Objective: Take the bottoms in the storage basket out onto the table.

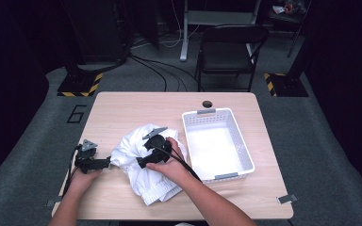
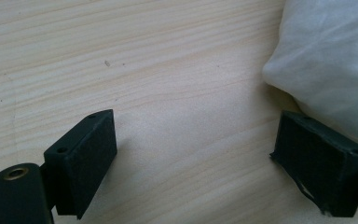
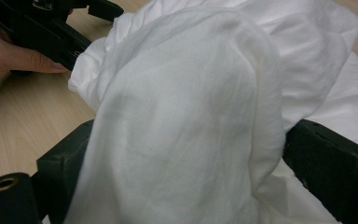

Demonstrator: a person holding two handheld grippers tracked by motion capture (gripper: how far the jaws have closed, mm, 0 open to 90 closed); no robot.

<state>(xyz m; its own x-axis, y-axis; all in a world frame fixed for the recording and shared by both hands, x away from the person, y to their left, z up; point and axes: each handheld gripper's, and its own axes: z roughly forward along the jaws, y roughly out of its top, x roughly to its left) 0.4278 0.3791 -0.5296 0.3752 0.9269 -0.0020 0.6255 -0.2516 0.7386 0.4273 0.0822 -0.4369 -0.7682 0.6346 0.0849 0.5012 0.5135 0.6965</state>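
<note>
The white garment [image 1: 146,162] is lying in a crumpled heap on the wooden bench [image 1: 122,108], just left of the white slotted basket [image 1: 238,141], which is sitting empty beside it. Judging by the way it is draping and bunching, it is thin, light woven cloth: soft, with no stiffness of its own, not fragile, and likely to sag and unfold from whatever point it is lifted by. The right tool [image 3: 182,154] is sitting over the top of the heap with its jaws standing wide; a fold of the cloth is hanging between and over them in the right gripper view, but whether the pads are pressing on it I cannot tell, since the fabric is covering them. The left tool [image 2: 196,154] is resting low on the bench at the heap's left edge, its jaws spread wide with bare wood between them and the cloth just touching or nearly touching the outer side of one jaw; it is holding nothing. A single thin layer is apt to be slipping out of a loose pinch, so a bunched fold or a hemmed edge, such as the ribbed band showing at the near end of the heap, is looking like the surest place to take hold.
</note>
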